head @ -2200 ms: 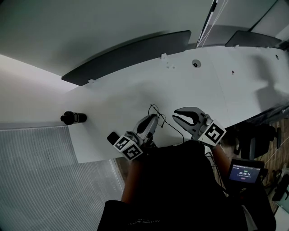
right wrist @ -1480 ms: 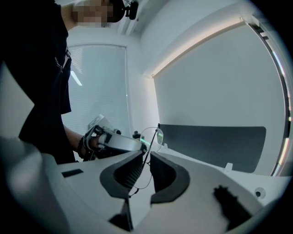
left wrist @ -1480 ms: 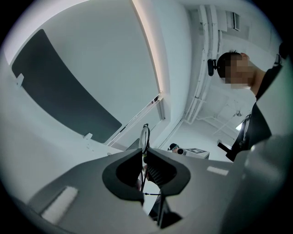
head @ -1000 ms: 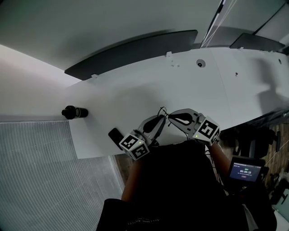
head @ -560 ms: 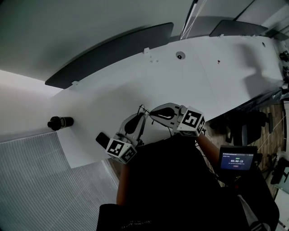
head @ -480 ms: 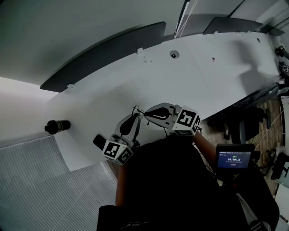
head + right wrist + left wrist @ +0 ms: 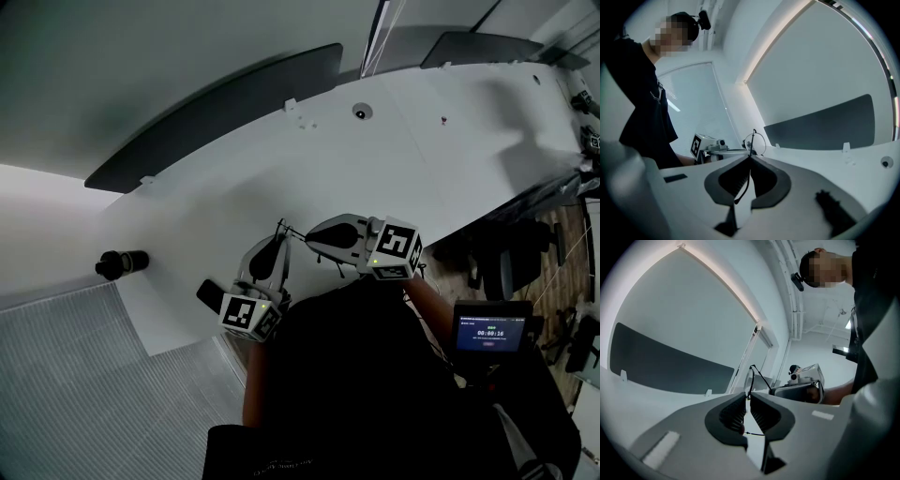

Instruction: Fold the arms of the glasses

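Thin black wire-frame glasses are held just above the white table near its front edge. My left gripper is shut on the frame from the left; in the left gripper view its jaws pinch a thin wire, with a round lens rim rising beyond the tips. My right gripper meets it from the right. It is shut on a glasses arm that runs down between its jaws, with a round lens past the tips.
A black cylinder lies at the table's left edge. A small black object sits beside my left gripper. A dark panel runs along the table's back. A timer screen and a chair are at the right.
The right gripper, open and apart 2.2 s ago, has moved left to the left gripper's tip and shut on the glasses. The left gripper kept its hold.
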Demonstrator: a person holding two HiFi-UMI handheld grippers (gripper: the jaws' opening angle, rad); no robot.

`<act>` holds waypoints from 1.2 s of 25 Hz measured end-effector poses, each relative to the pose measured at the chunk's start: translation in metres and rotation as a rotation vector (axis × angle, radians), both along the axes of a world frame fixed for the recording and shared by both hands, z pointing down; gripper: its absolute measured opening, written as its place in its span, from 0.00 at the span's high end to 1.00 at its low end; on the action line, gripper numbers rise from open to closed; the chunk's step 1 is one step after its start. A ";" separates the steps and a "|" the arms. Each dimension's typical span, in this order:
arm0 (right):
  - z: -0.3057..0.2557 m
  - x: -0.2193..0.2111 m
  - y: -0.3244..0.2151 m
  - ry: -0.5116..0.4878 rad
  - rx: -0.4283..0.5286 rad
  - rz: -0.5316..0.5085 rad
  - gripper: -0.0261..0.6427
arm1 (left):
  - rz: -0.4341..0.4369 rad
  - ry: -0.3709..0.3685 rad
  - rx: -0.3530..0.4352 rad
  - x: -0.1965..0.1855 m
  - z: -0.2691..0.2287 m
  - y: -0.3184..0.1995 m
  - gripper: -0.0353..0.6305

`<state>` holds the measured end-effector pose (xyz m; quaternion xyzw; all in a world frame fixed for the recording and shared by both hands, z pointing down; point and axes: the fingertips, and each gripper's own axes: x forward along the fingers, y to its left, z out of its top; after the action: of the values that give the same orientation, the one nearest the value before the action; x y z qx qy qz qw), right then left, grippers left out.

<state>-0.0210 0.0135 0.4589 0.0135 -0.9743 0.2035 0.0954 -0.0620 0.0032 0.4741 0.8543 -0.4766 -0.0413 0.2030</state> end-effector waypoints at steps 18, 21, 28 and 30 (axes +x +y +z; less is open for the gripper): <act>-0.002 0.000 0.003 -0.034 -0.074 -0.010 0.94 | 0.016 -0.218 0.042 -0.011 0.008 -0.003 0.90; -0.002 0.000 0.002 -0.042 -0.086 -0.002 0.93 | 0.008 -0.223 0.031 -0.011 0.006 -0.004 0.90; -0.001 -0.002 0.003 -0.057 -0.112 -0.002 0.94 | 0.003 -0.385 0.071 -0.017 0.011 -0.003 0.90; 0.001 0.000 0.003 -0.054 -0.112 -0.002 0.94 | 0.004 -0.437 0.075 -0.017 0.012 -0.004 0.90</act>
<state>-0.0210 0.0169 0.4598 0.0016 -0.9636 0.2582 0.0700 -0.0786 -0.0006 0.4865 0.8510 -0.5056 0.1274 0.0630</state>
